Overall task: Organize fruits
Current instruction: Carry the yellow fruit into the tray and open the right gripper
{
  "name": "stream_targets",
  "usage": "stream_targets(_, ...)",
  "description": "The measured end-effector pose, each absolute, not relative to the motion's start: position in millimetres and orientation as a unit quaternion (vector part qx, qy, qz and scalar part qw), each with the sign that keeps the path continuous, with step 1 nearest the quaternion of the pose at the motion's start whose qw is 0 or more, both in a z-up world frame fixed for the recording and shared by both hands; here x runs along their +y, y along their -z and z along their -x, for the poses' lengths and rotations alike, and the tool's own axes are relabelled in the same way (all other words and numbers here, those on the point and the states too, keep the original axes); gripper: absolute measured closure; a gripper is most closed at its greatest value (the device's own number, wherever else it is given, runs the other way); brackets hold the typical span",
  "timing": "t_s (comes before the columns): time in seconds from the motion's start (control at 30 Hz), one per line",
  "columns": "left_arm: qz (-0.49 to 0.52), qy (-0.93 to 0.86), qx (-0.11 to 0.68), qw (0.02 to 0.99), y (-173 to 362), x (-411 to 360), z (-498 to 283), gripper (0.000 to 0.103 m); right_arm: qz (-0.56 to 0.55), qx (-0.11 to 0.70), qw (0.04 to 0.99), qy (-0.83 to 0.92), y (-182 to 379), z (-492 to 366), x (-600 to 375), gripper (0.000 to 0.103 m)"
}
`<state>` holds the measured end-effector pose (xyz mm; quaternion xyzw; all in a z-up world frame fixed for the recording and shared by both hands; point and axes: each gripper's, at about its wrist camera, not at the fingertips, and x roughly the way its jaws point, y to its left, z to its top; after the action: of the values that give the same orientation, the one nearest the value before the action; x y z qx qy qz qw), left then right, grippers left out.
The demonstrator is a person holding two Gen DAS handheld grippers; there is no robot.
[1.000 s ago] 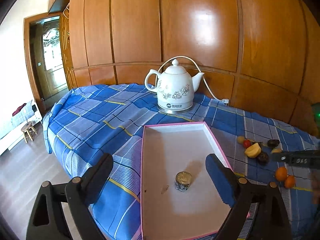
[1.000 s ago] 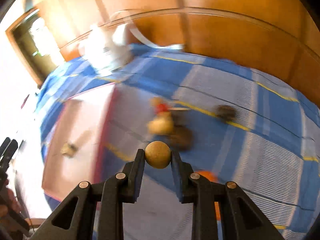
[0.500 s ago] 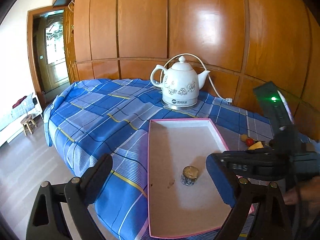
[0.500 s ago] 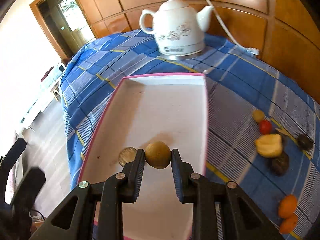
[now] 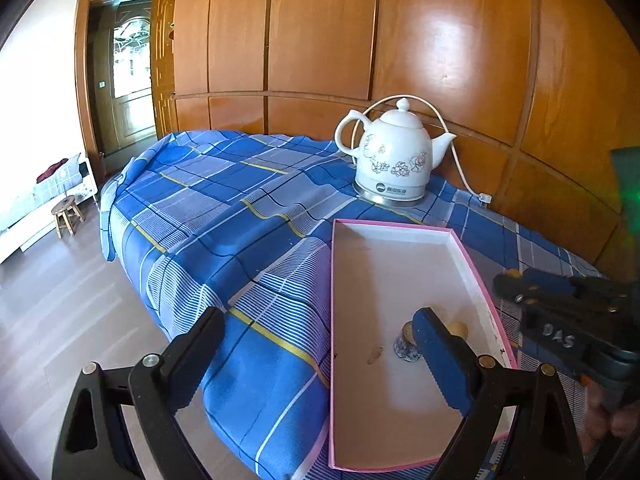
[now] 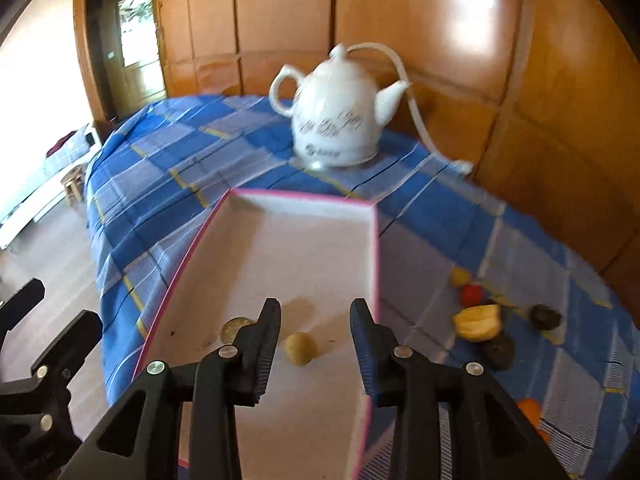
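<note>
A round tan fruit lies on the floor of the white, pink-rimmed tray. My right gripper hovers just above it, jaws opening, neither pad touching the fruit. In the left wrist view the same fruit peeks out beside a small patterned jar in the tray. My left gripper stands open and holds nothing, near the tray's front left side. Loose fruits rest on the blue cloth right of the tray: a yellow piece, a red one, two dark ones and an orange one.
A white ceramic kettle with its cord stands behind the tray, against the wooden wall panels. The blue checked cloth covers the table and hangs over its left edge. Beyond lie bare floor and a small stool.
My right gripper carried the tan fruit from the fruit pile leftward over the tray, then let it go; it now lies on the tray floor. The left gripper shifted slightly sideways.
</note>
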<state>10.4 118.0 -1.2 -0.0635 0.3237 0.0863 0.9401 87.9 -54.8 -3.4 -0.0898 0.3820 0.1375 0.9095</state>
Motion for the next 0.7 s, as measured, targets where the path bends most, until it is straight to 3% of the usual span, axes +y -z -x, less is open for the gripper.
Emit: stream_targets(0.7, 0.030, -0.060, 0.332, 0.941, 1.0, 87.0, -11.5, 0.008, 0.075, 0.308, 0.943, -0.097, -34.6, -64.4, -86.1, 0.067)
